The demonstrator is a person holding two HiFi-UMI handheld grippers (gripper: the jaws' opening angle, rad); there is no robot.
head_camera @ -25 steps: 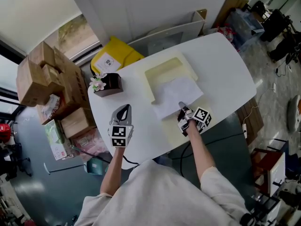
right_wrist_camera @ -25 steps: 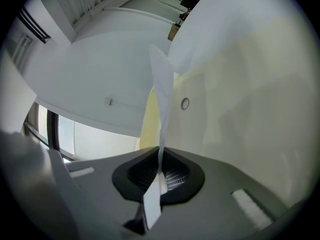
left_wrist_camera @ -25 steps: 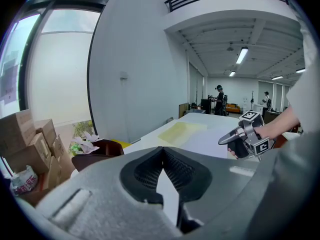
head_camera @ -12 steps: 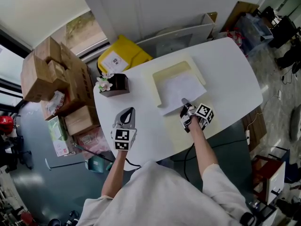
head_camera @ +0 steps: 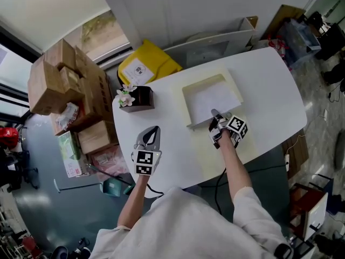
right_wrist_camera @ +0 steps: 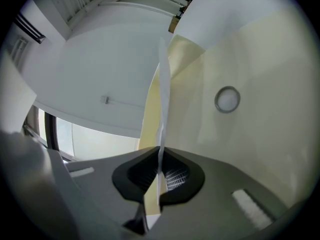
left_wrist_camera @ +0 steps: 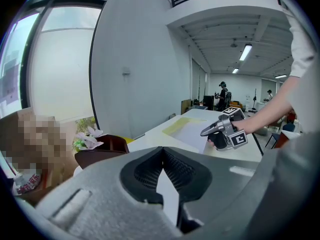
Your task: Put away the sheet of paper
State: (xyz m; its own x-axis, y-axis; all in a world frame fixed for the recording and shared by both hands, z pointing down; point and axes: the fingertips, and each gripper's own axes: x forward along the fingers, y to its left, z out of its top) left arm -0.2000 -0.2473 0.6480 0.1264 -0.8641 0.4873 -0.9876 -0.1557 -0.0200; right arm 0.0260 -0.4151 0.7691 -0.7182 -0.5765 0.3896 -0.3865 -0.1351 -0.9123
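Observation:
The white sheet of paper (head_camera: 215, 97) lies inside a cream open tray (head_camera: 190, 92) on the white table (head_camera: 269, 85). My right gripper (head_camera: 216, 115) is at the tray's near edge, shut on the sheet's near edge. In the right gripper view the sheet (right_wrist_camera: 162, 84) runs edge-on between the jaws, against a cream surface (right_wrist_camera: 260, 69). My left gripper (head_camera: 155, 129) hovers over bare table to the left, shut and empty. The left gripper view shows the right gripper (left_wrist_camera: 205, 132) at the sheet (left_wrist_camera: 192, 134).
A brown box with white flowers (head_camera: 135, 97) stands at the table's back left. A flat cream panel (head_camera: 213, 155) lies under my right forearm. Off the table are a yellow bag (head_camera: 145, 66), stacked cardboard boxes (head_camera: 59, 80) and a white frame (head_camera: 215, 42).
My right gripper has pushed away from me with the sheet. The sheet hung over the tray's near edge before and now lies inside it. The left gripper kept its place.

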